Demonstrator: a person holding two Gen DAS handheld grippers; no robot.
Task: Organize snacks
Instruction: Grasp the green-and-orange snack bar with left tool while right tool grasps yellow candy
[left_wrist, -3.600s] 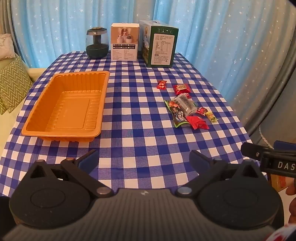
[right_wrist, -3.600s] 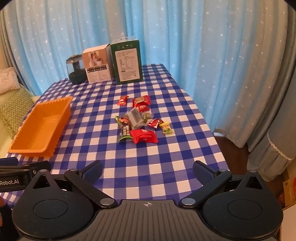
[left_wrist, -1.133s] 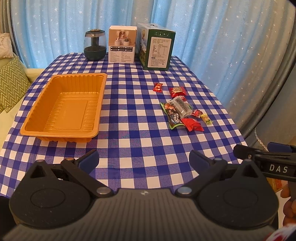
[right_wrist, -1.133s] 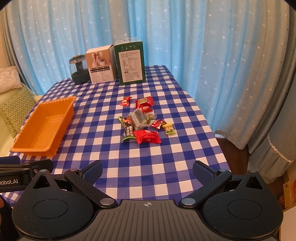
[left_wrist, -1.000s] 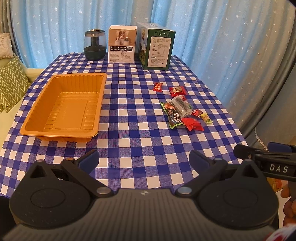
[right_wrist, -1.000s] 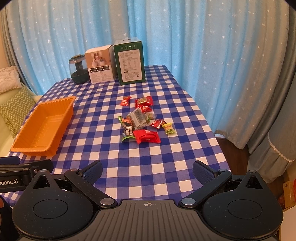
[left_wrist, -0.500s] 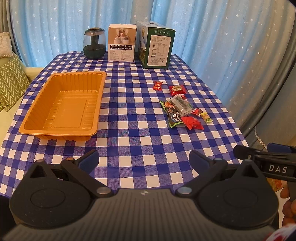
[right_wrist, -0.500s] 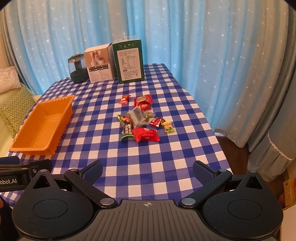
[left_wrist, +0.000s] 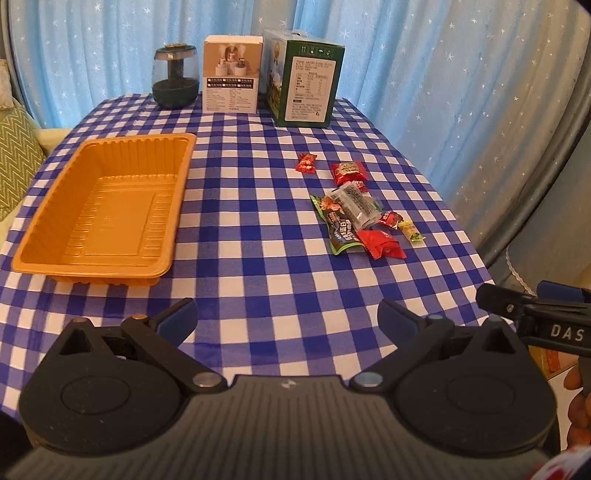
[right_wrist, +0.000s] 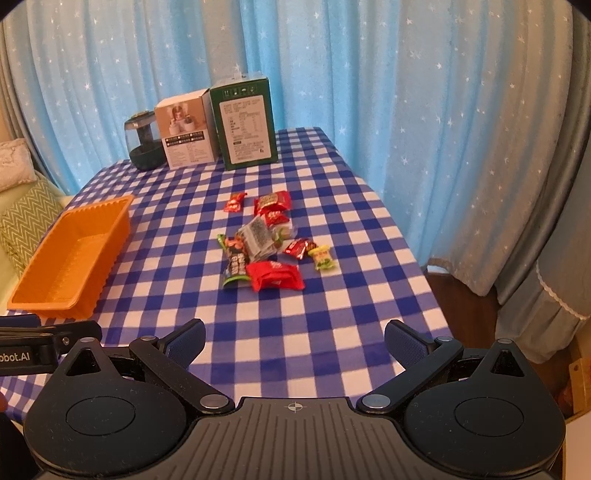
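Snacks (left_wrist: 356, 212) are seen gathered in a loose pile on the right half of the counter (left_wrist: 251, 229), which is covered by a blue-and-white checked cloth. A red packet (right_wrist: 275, 276) lies at the near edge of the pile, touching a green-edged dark wrapper (right_wrist: 234, 264); a clear packet (right_wrist: 258, 236) is laid over the middle, and a small red candy (left_wrist: 306, 163) sits apart on the far left of the group. An orange plastic tray (left_wrist: 99, 210), holding nothing, is placed on the left side, well apart from the pile. A dark humidifier jar (left_wrist: 175, 81), a white box (left_wrist: 232, 74) and a green carton (left_wrist: 303, 79) are stood along the far edge before a starred blue curtain (right_wrist: 351, 62). The left tool (left_wrist: 287, 317) is held released, its jaws spread wide above the near edge. The right tool (right_wrist: 294, 338) is likewise held spread and grasps nothing.
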